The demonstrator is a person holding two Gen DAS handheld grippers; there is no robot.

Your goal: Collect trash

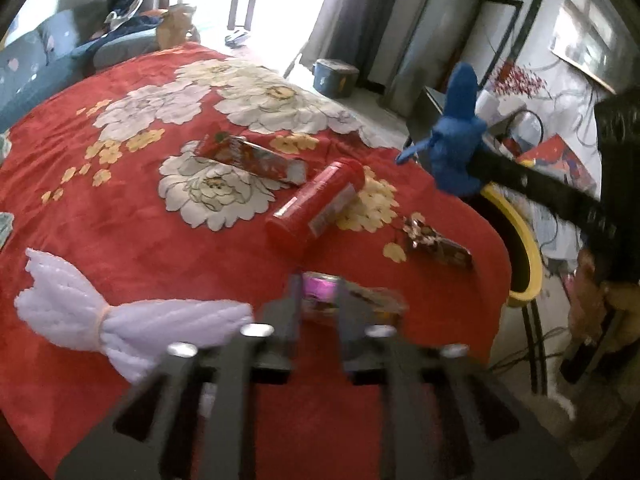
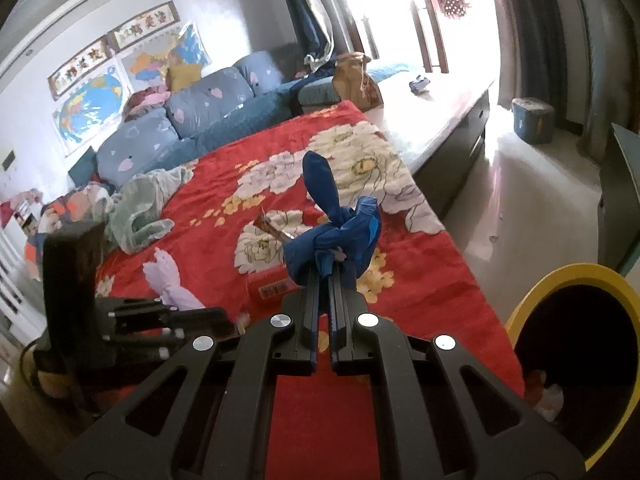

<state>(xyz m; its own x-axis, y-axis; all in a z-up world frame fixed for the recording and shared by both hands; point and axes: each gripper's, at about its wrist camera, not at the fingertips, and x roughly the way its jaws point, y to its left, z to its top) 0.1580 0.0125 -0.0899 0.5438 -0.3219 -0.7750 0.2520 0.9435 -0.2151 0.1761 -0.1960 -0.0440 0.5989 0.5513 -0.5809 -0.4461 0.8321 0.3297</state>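
**Blue wad to the bin, wrapper next**

Blue wad (image 2: 334,236) (knotted plastic or cloth, can't tell which) is pinched in the right gripper (image 2: 324,276), jaws near fully closed on it, held up over the red blanket (image 2: 420,292). Bin w/ yellow rim (image 2: 532,300) sits just off the bed edge to the right, some scraps already in the bottom.

To do it well: carry the wad across till it's over the dark mouth, not the rim, then let go. Loose tails stick up and out, so they may snag a jaw; open wide and give it a sec to drop.

Left gripper (image 1: 318,300) is low over the blanket, jaws partly open either side of a small shiny wrapper (image 1: 348,296). View's blurred, can't tell if the pads press on it. Probably squeeze firmly, then lift.

Left on the bed: red bottle (image 1: 316,204), long wrapper (image 1: 256,158), dark wrapper (image 1: 438,242), white tied wad (image 1: 132,316).
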